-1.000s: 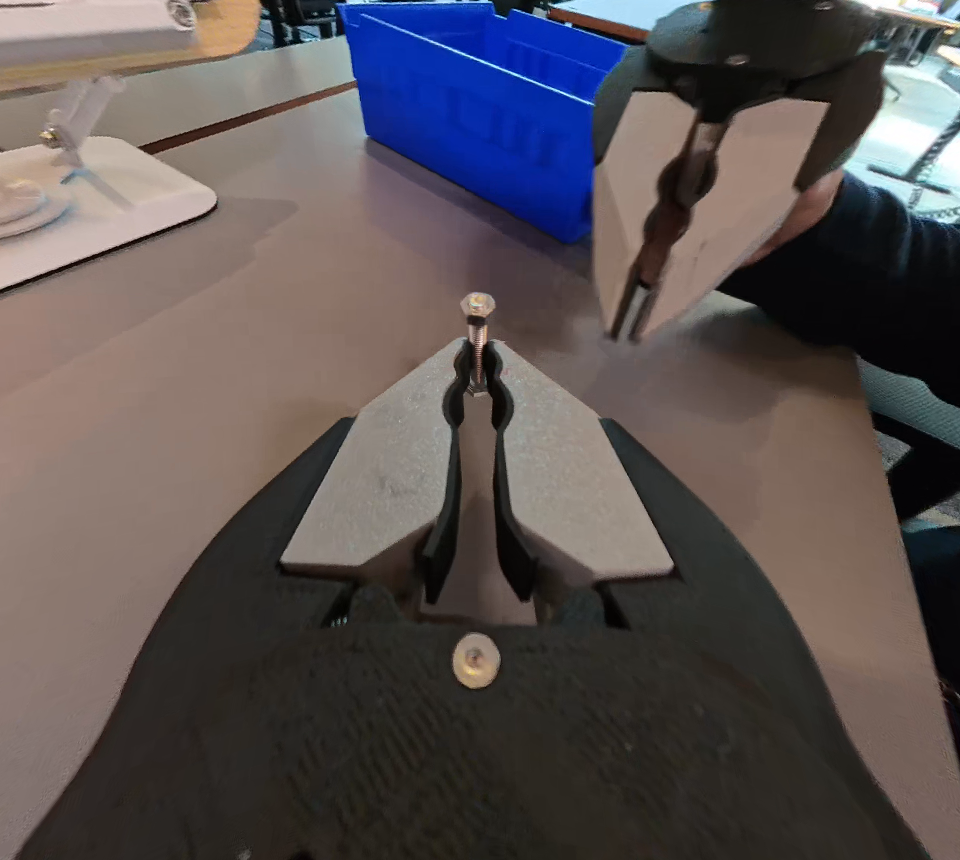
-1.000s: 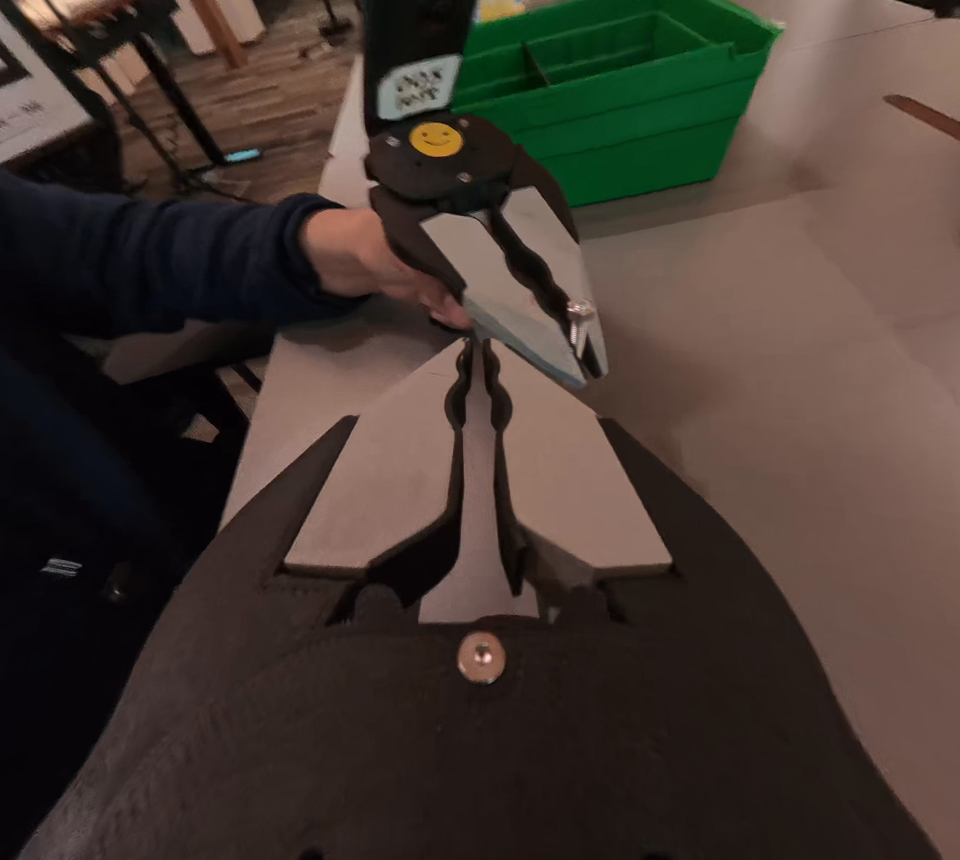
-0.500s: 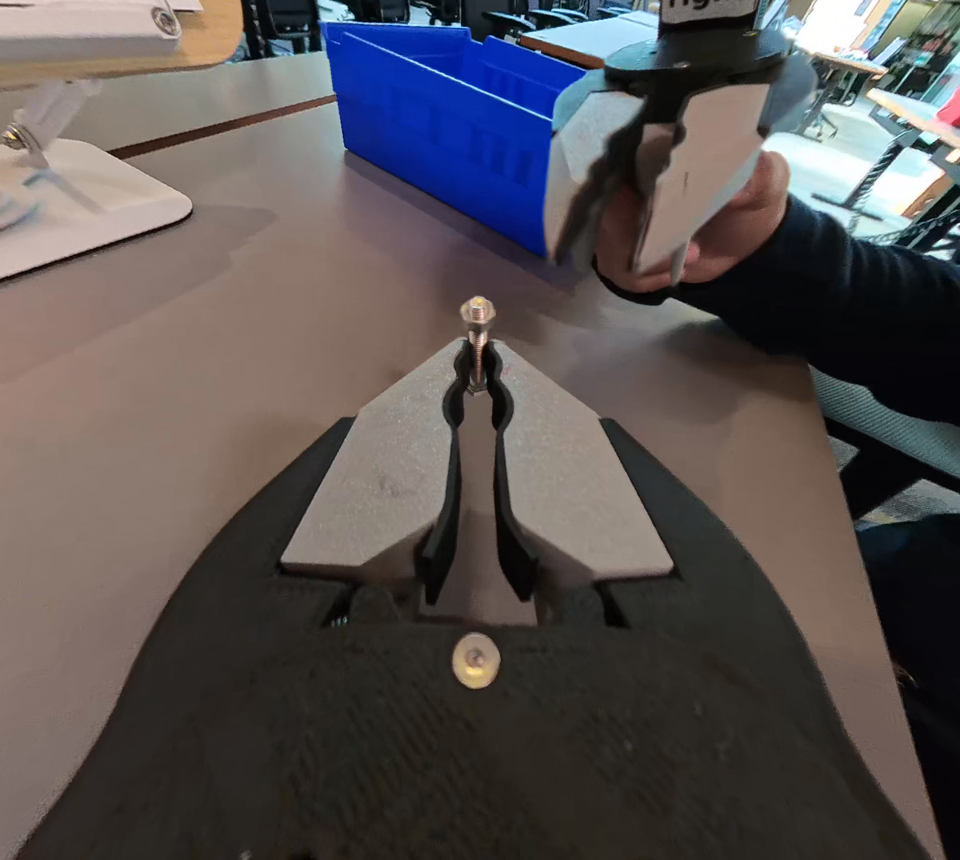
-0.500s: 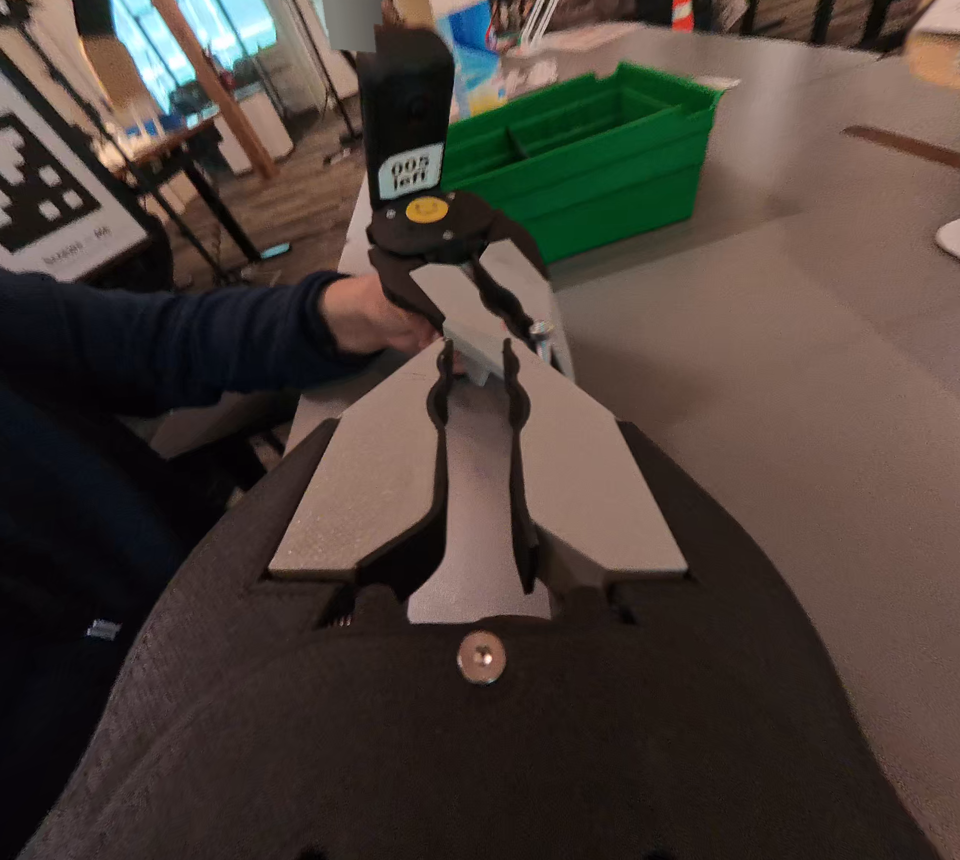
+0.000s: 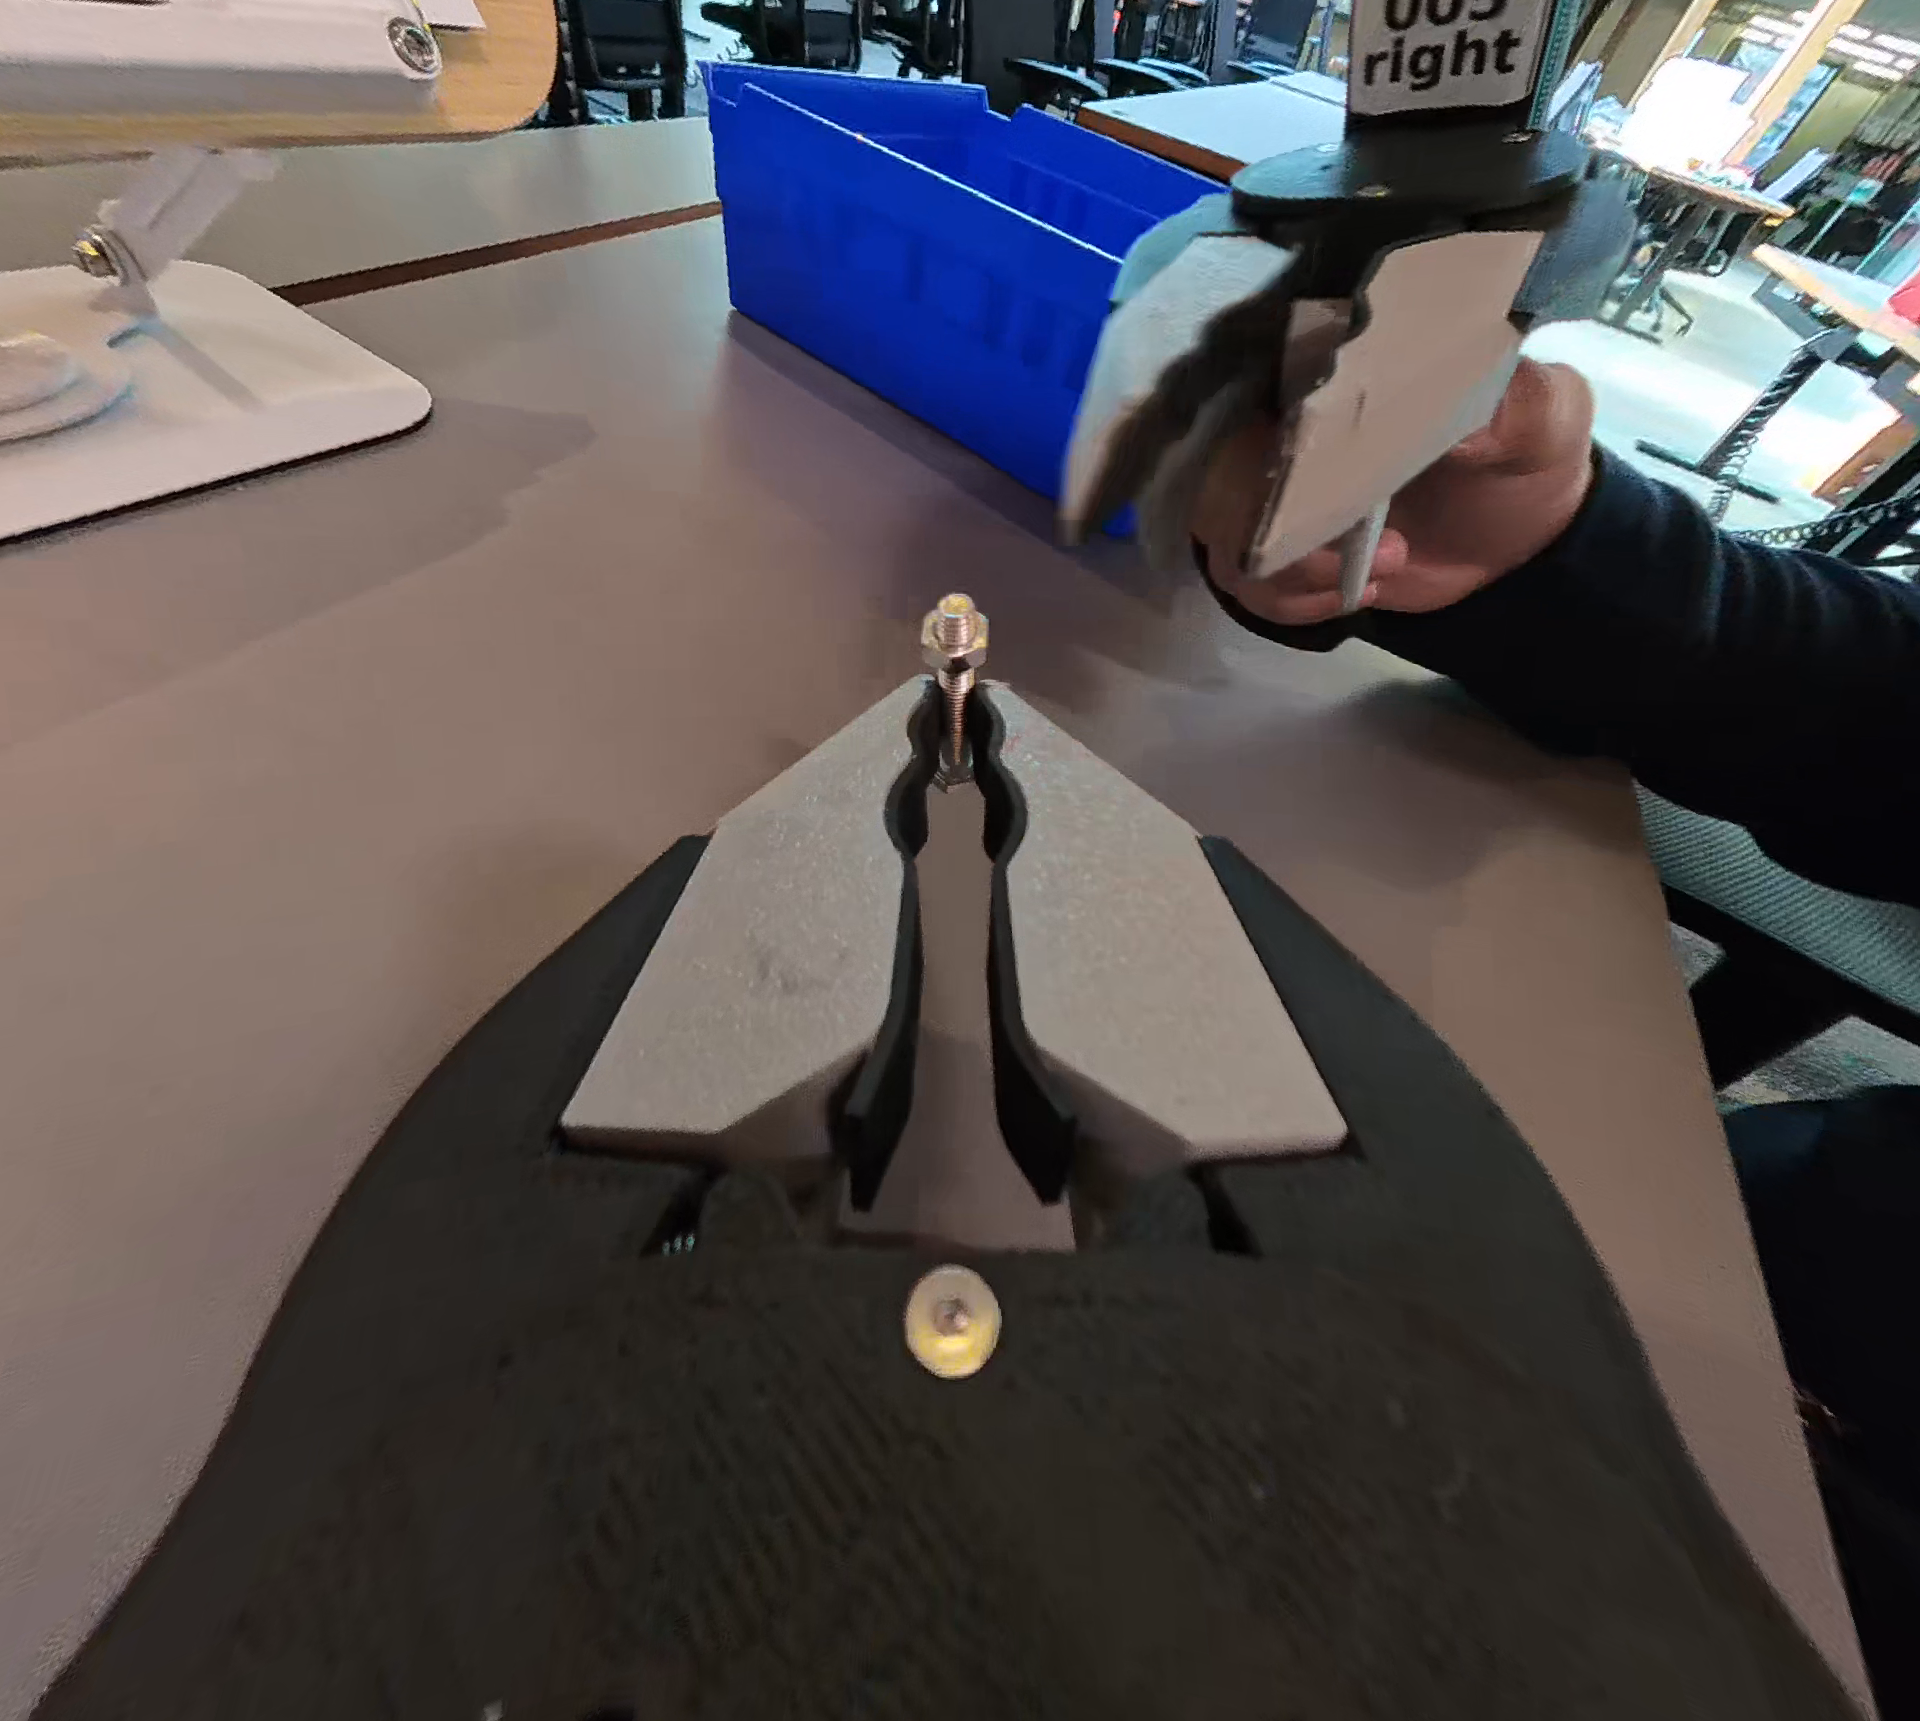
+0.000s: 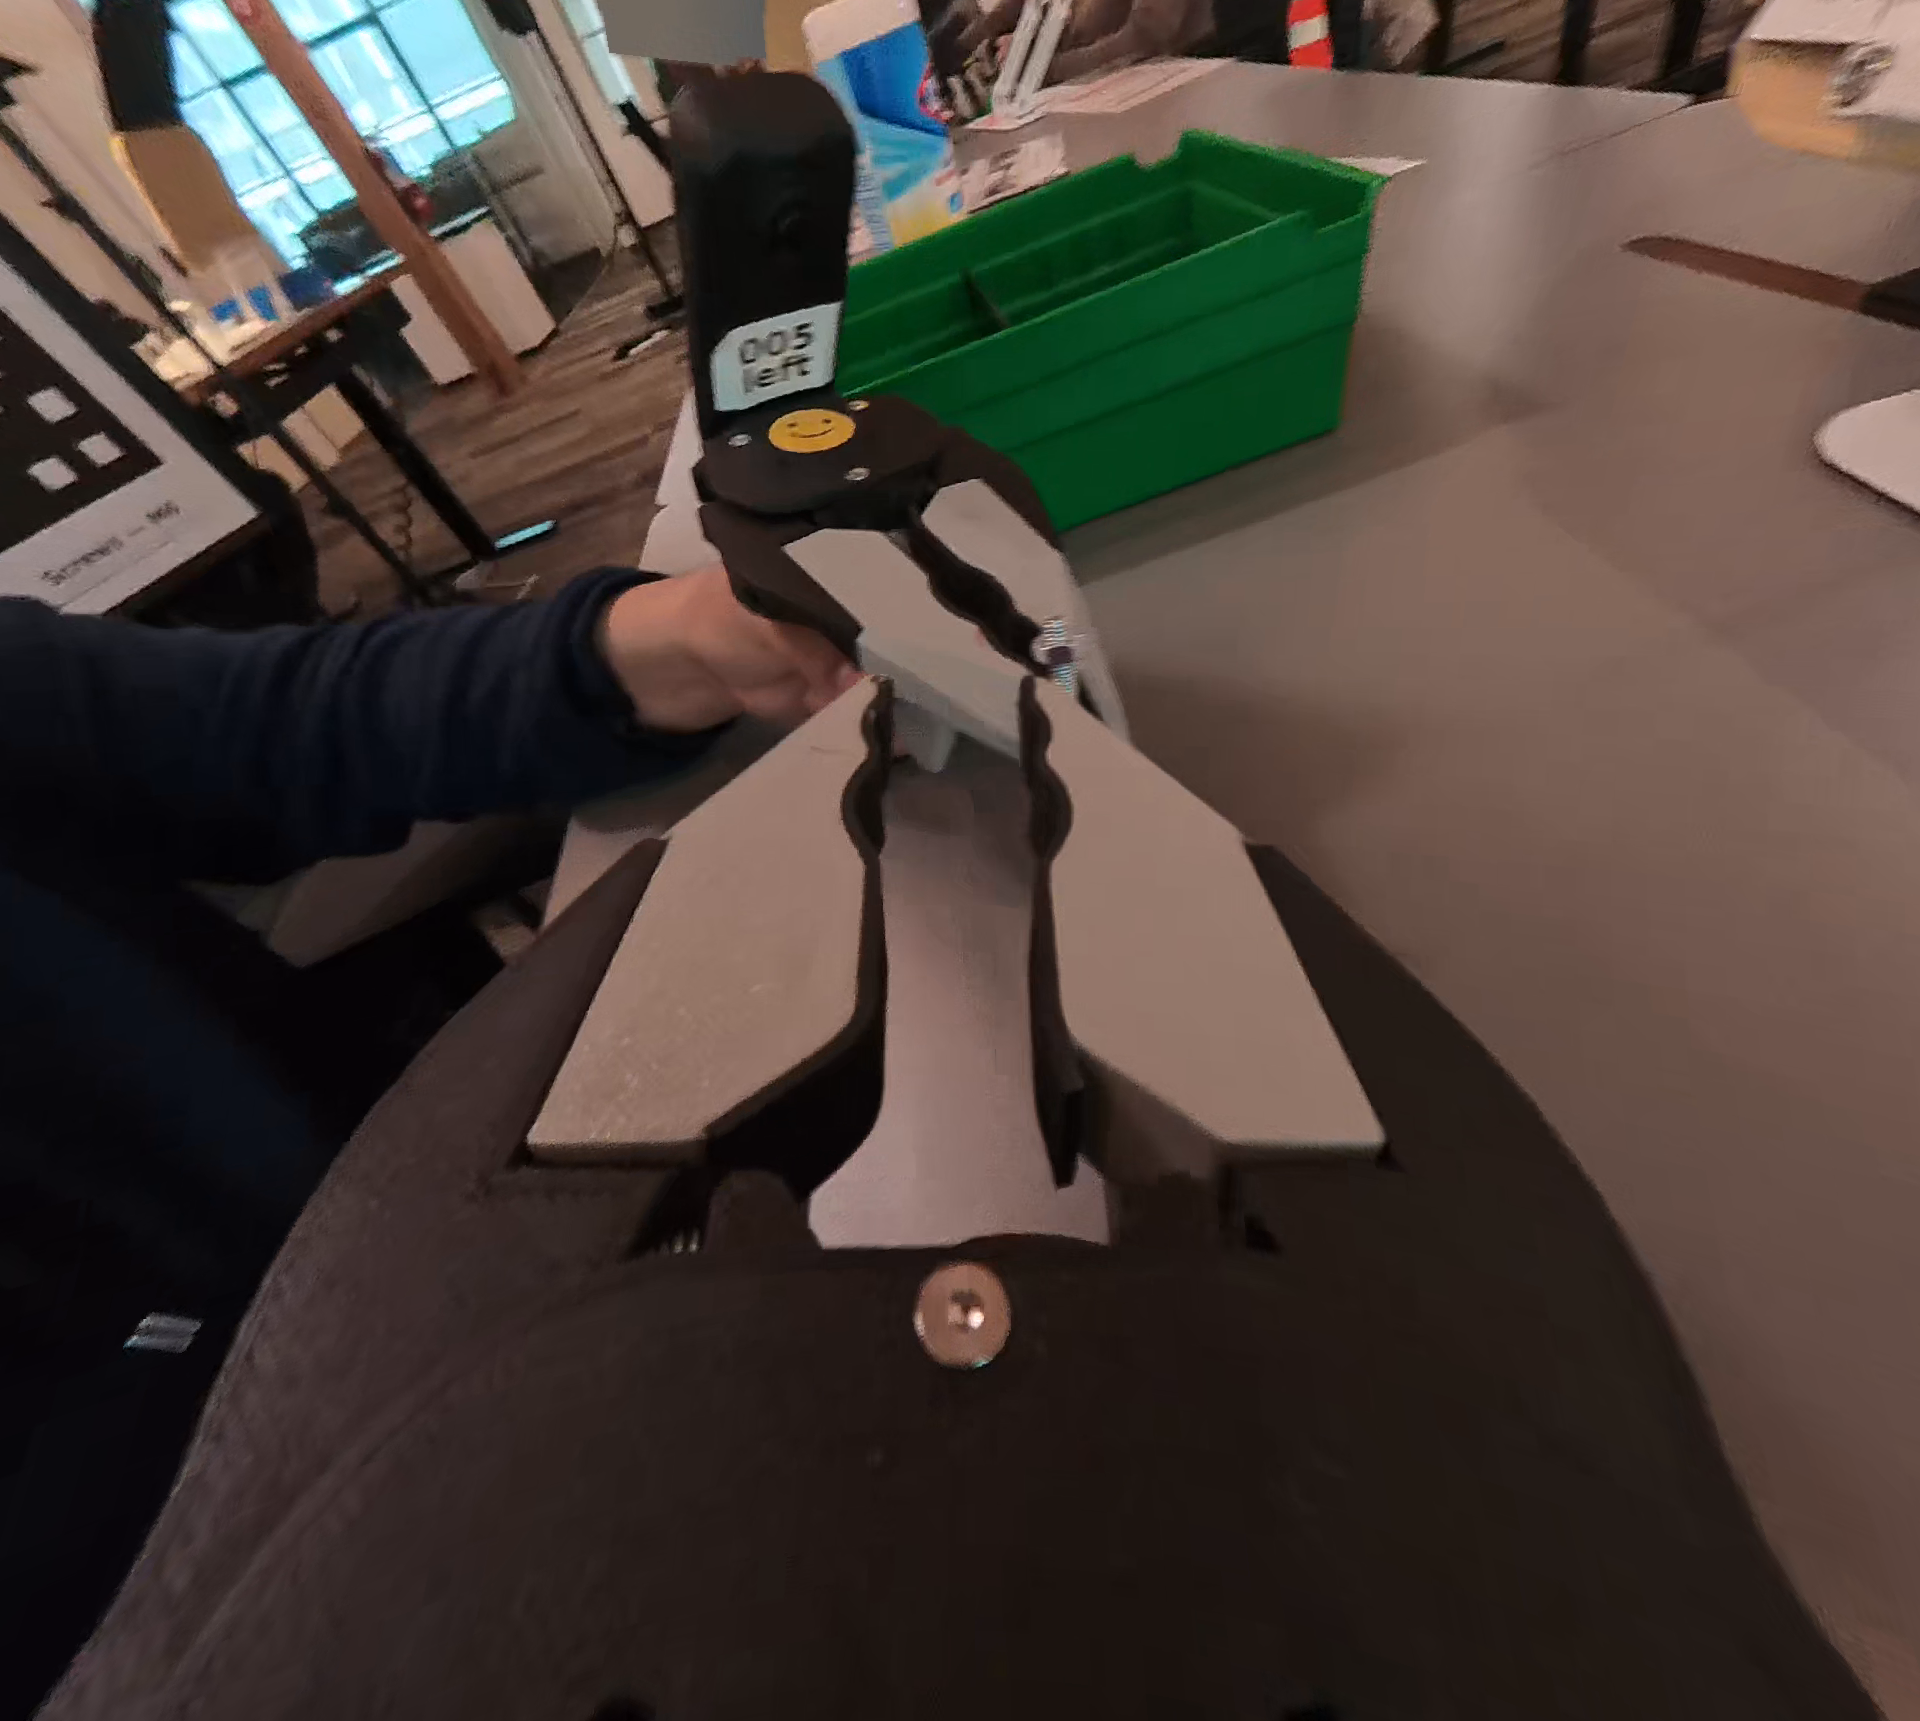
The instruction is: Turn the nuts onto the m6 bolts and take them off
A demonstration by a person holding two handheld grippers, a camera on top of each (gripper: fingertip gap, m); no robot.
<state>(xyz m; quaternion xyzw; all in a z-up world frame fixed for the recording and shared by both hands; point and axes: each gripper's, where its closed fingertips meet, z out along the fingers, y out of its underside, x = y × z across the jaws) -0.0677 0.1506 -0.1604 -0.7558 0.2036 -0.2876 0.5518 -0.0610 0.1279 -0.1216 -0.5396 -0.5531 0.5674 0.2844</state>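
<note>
Left gripper (image 5: 953, 715): clamped on bolt (image 5: 952, 703), nut (image 5: 954, 632) near its far end.
Right gripper (image 6: 951, 695): jaws apart, empty.
Labels: white tag (image 5: 1444, 30) on right gripper's post, 1 o'clock; not transcribed.

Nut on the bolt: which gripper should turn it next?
Right. The right gripper is open and empty, while the left gripper is shut on the bolt, presenting the nut at its far end.

Wrist cameras face each other low over shared table (image 5: 520, 632).
</note>
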